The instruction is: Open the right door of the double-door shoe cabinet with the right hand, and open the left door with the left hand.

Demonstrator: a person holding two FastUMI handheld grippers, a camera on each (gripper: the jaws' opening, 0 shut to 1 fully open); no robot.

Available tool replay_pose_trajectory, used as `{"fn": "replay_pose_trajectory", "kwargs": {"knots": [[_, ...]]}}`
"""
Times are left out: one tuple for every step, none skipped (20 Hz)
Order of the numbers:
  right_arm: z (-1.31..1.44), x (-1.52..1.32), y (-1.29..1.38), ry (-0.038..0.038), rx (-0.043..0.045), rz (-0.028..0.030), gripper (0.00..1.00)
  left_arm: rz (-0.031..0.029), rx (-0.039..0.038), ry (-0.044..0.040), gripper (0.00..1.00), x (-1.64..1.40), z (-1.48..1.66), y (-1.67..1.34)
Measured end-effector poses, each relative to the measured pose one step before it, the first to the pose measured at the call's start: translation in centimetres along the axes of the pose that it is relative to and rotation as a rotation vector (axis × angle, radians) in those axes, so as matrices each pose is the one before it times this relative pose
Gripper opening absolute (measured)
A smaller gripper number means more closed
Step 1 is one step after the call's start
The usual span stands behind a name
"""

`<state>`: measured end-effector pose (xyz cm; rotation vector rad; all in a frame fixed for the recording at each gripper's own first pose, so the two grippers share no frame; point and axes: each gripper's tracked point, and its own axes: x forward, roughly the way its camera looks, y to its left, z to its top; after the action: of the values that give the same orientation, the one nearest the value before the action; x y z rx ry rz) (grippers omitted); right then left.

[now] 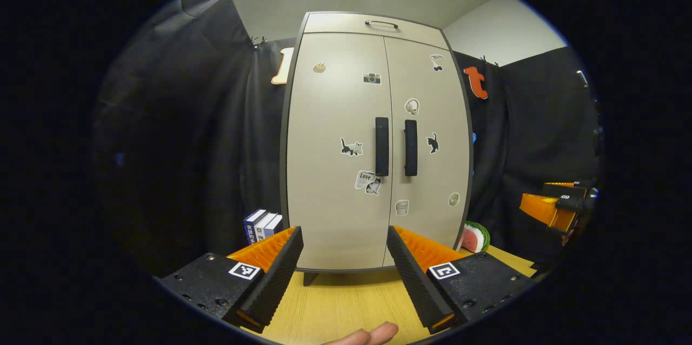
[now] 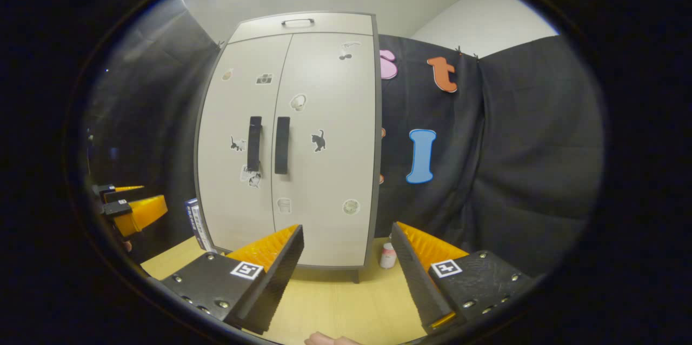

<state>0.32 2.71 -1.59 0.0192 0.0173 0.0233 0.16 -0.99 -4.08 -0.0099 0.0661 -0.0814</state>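
Shoe cabinet (image 1: 373, 139) upright on table (image 1: 346, 302), books (image 1: 262, 224) just left.

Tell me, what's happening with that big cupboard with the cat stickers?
A person is holding a gripper in each hand, facing a shoe cabinet that stands on a wooden table. Both doors are shut. The left gripper and the right gripper are both open and hang in front of the cabinet, touching nothing. The left door handle and the right door handle sit side by side in the middle. Neither has been grabbed yet.
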Motion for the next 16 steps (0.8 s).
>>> {"fn": "replay_pose_trajectory", "kwargs": {"knots": [[-0.114, 0.191, 0.07, 0.00172, 0.00248, -0.00175, 0.97, -0.00019, -0.00338, 0.00349, 0.98, 0.133, -0.256, 0.096], [-0.143, 0.254, -0.012, 0.00245, -0.00045, -0.00285, 0.97, -0.00007, -0.00076, 0.005, 0.98, 0.102, -0.361, 0.172], [0.008, 0.361, -0.017, 0.00251, -0.00275, -0.00289, 0.97, 0.00065, -0.00125, 0.00427, 0.98, 0.08, -0.306, 0.182], [0.032, 0.445, 0.089, 0.00163, -0.00484, 0.00026, 0.97, 0.00103, 0.00065, 0.00318, 0.98, 0.176, -0.246, 0.233], [0.084, 0.526, 0.184, 0.00073, -0.00308, 0.00274, 0.97, 0.0068, -0.00193, 0.00485, 0.98, 0.094, -0.313, 0.378], [-0.074, 0.625, 0.269, 0.0048, -0.00251, 0.00408, 0.97, 0.00579, -0.00394, 0.00464, 0.98, 0.098, -0.349, 0.263], [-0.108, 0.602, 0.447, 0.00901, -0.00546, 0.01119, 0.97, -0.0002, -0.00375, 0.00321, 0.98, 0.096, -0.088, 0.222], [-0.115, 0.724, 0.645, 0.00851, 0.00164, 0.01363, 0.97, -0.00279, -0.00219, 0.00129, 0.98, 0.002, -0.191, 0.153], [-0.103, 0.696, 0.65, 0.01335, 0.00002, 0.01576, 0.97, -0.00118, -0.00229, 0.00033, 0.98, 0.039, -0.008, 0.269], [-0.091, 0.728, 0.75, 0.01188, -0.00335, 0.02032, 0.97, -0.00111, -0.00291, -0.00034, 0.98, -0.032, -0.104, 0.323], [0.202, 0.763, 0.725, 0.0074, -0.00165, 0.01473, 0.96, -0.00759, -0.00506, 0.00453, 0.98, 0.077, -0.106, 0.072], [0.317, 0.765, 0.641, 0.00199, -0.00065, 0.01354, 0.97, -0.00738, -0.0034, 0.0054, 0.98, -0.185, -0.206, 0.071], [0.435, 0.756, 0.9, 0.00009, 0.00329, 0.0211, 0.96, -0.00363, -0.00072, 0.00271, 0.98, -0.077, -0.072, 0.129], [0.512, 0.792, 1.174, -0.00557, 0.00029, 0.02855, 0.97, 0.00091, 0.00611, -0.00193, 0.98, -0.152, -0.005, 0.247], [0.646, 0.899, 1.021, -0.00923, -0.00479, 0.02363, 0.97, 0.00342, 0.00956, -0.00352, 0.98, -0.184, 0.096, 0.287], [0.605, 0.986, 0.736, -0.01036, -0.01264, 0.01625, 0.97, 0.00292, 0.00834, -0.00227, 0.98, -0.128, 0.021, 0.224]]}}
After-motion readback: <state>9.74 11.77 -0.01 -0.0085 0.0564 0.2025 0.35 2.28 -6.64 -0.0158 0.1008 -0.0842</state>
